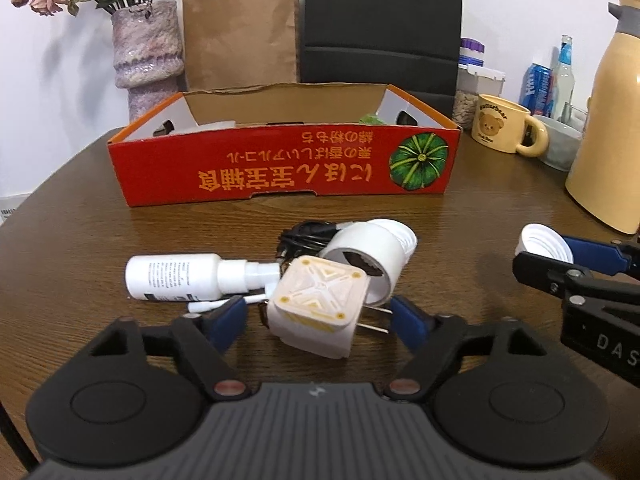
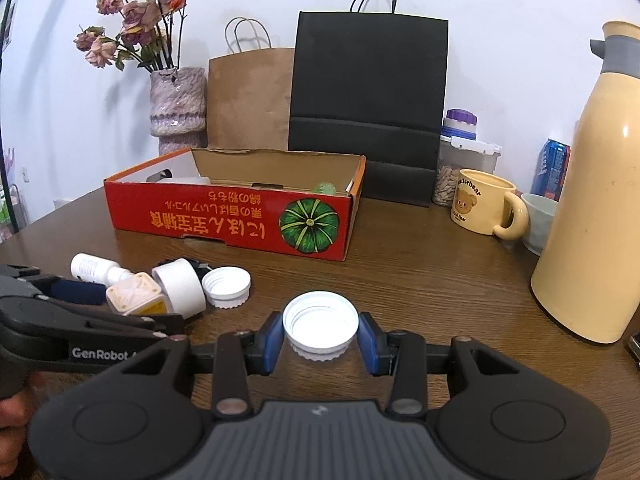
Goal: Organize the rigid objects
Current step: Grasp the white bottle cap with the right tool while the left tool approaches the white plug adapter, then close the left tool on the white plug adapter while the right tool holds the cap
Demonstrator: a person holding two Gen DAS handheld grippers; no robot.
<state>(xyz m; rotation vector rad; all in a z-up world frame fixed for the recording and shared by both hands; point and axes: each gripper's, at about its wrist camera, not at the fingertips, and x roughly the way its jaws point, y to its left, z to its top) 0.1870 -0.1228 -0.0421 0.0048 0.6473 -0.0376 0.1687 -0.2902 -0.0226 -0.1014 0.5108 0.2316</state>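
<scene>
We use the red box (image 1: 280, 164) as our landmark. It sits open on the brown table (image 1: 80, 240), and things go inside it.

Our left hand-held gripper (image 1: 320, 318) is in front of the box, down by the little pile. Its blue pads (image 1: 228, 316) stand on each side of the white plug block (image 1: 316, 308). The jaws are about half open, and we cannot see the pads pressing on the block yet. Our right hand-held gripper (image 2: 320, 338) is also in front of the box, toward its pumpkin-picture end. It is closed tight on a white cap (image 2: 320, 326).

To do this step well, we think we should squeeze the flat sides of the block, not its metal prongs. We should close slowly so it does not twist. The white tube (image 1: 368, 264) and the small white bottle (image 1: 176, 276) touch the block on its box side, so we should lift straight up and not drag them.

There is bare table between the pile and the box. The front wall of the box is low, so we think both things must go up over it. Another white cap (image 2: 227, 286) lies near the pile. The tall yellow jug (image 2: 588, 200) and the bear mug (image 2: 484, 204) stand off past the pumpkin end, so we should swing wide of them.
</scene>
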